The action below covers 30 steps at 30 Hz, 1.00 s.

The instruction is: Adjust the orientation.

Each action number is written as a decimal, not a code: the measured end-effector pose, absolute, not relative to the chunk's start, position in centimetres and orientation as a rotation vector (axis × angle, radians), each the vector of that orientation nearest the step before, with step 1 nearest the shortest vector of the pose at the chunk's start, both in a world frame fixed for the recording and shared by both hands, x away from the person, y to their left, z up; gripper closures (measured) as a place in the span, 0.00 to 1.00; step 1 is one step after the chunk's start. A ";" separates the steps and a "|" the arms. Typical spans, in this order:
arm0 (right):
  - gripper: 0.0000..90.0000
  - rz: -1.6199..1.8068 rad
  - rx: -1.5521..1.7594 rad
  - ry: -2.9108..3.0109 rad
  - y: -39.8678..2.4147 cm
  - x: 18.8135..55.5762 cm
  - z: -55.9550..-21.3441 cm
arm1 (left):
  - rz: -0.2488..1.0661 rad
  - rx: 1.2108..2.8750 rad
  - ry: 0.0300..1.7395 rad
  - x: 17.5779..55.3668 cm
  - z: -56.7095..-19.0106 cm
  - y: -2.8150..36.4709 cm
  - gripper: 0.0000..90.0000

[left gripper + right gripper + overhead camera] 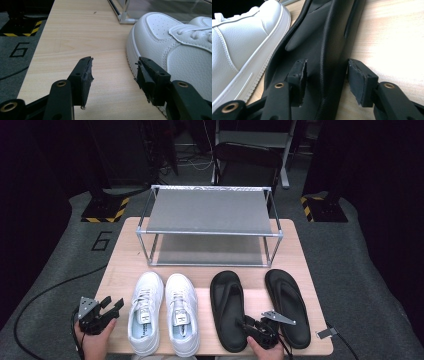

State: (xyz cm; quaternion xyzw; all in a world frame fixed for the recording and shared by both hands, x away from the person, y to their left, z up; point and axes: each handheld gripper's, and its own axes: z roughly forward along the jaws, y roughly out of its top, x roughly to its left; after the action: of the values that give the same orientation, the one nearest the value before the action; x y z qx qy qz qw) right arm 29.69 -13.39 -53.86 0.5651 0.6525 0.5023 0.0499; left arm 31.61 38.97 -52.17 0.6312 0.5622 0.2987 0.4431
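Two white sneakers (pixel 146 312) (pixel 181 312) and two black flip-flops (pixel 227 305) (pixel 289 305) lie in a row along the near half of the wooden table (pixel 115 275). My left gripper (pixel 112 302) (pixel 115 62) rests open on bare wood just left of the left sneaker (pixel 175 50), nothing between its jaws. My right gripper (pixel 250 322) (pixel 327 62) sits at the heel of the left flip-flop (pixel 319 37). Its jaws straddle that sandal's raised right edge, one over the sole and one beside it over the table, and the left pad stands apart from the edge.
A metal-framed two-tier shoe rack (pixel 210 210) with grey shelves stands at the back of the table, both shelves bare. The right sneaker (pixel 242 50) lies close to the left of the flip-flop. Bare wood lies left of the sneakers. Dark floor and cables surround the table.
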 end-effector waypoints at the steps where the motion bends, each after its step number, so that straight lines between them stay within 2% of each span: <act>1: 0.58 1.529 1.736 1.982 -13.4 29.7 -53.9 | 0.743 1.565 1.393 31.6 -52.2 39.0 0.50; 15: 0.68 1.622 1.894 1.915 -14.2 29.7 -54.1 | 0.733 1.577 1.396 31.5 -52.0 39.1 0.50; 30: 0.72 1.664 1.938 1.851 -14.3 29.6 -54.2 | 0.738 1.578 1.395 31.5 -52.0 39.1 0.50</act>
State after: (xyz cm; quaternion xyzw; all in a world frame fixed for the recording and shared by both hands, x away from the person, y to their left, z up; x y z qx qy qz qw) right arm 29.60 -14.31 -54.18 0.6144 0.5868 0.5274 -0.0065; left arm 31.54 39.08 -52.00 0.6351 0.5614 0.2969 0.4396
